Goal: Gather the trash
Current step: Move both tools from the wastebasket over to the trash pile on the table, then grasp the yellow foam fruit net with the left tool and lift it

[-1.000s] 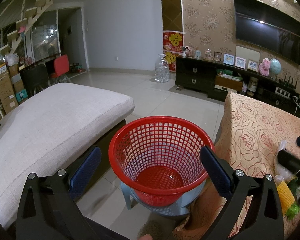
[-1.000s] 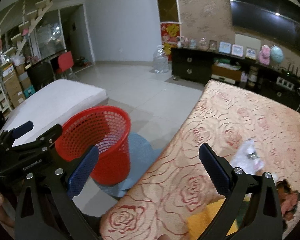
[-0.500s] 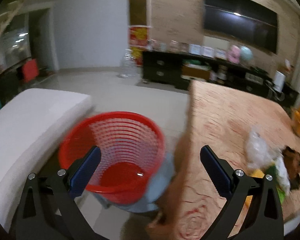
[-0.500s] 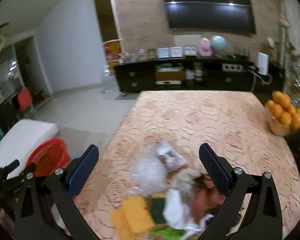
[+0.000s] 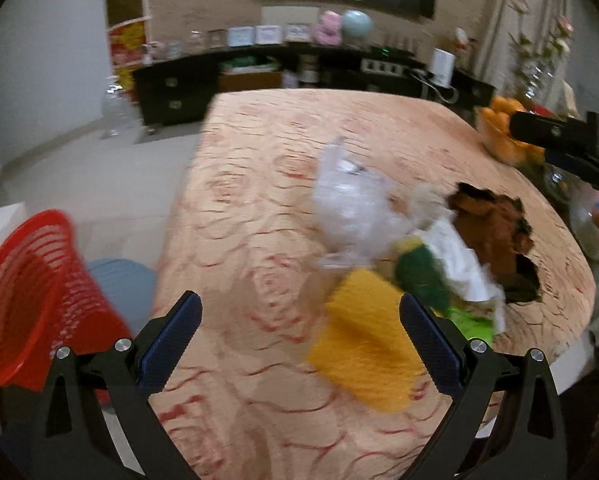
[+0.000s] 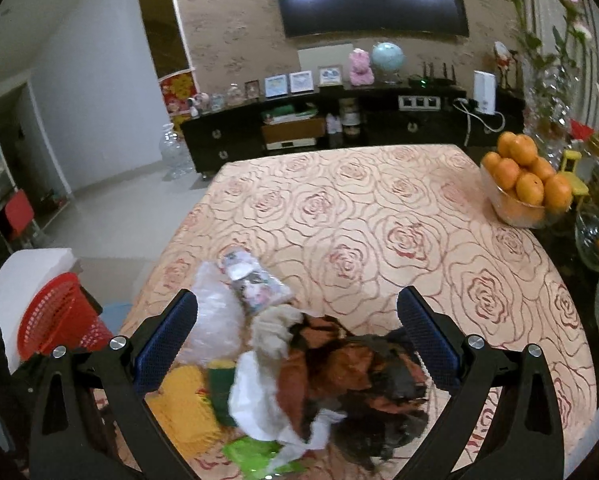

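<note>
Both grippers hover over a table [image 6: 379,216] draped in a rose-patterned cloth, jaws wide and empty. The right gripper [image 6: 297,334] hangs above the trash pile [image 6: 299,372] at the near edge: brown scraps, white paper, clear plastic, a yellow sponge [image 5: 363,340]. The left gripper [image 5: 301,330] frames the sponge. The red bin [image 5: 31,300] stands on the floor to the left, off the table. Loose, overlapping pieces may slip or drag neighbours off the edge. Farther back, a bowl of oranges [image 6: 525,184] risks a knock.
</note>
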Tool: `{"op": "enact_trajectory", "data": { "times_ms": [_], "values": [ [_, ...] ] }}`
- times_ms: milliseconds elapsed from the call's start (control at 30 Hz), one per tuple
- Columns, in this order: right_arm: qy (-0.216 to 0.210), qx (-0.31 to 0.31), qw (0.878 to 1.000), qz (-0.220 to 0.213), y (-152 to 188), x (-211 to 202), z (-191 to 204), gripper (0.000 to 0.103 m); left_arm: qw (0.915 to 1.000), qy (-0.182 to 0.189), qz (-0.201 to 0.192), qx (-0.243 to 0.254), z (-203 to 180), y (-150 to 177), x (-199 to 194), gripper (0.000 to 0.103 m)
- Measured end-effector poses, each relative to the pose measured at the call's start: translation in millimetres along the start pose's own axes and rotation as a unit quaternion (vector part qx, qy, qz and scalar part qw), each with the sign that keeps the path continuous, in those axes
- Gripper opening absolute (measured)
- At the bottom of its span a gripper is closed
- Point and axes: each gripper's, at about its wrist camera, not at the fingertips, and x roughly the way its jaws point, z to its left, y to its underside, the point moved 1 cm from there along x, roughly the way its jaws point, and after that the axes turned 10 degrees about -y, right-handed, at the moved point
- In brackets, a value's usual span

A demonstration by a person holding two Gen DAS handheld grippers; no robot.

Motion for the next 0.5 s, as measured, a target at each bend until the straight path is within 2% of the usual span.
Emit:
{"op": "enact_trajectory", "data": {
  "times_ms": [233,300,367,500],
  "values": [
    [0.019,0.024,0.999,0.011,4.3,3.7,-30.3,0.097,0.9961,0.074,0.046,0.016,-32.1,-6.0,29.7,0.092],
    [0.022,0.032,0.999,0.014,5.1,2.9,-38.1,0.097,0.9946,0.084,0.056,0.022,-38.5,-4.4,35.8,0.079],
    [0.024,0.041,0.999,0.017,6.5,3.0,-44.9,0.097,0.993,0.092,0.07,0.025,-43.8,-1.5,45.3,0.058],
    [0.026,0.051,0.998,0.021,8.7,4.4,-55.9,0.097,0.9923,0.103,0.066,0.018,-41.8,-3.0,47.8,0.041]
  ]
}}
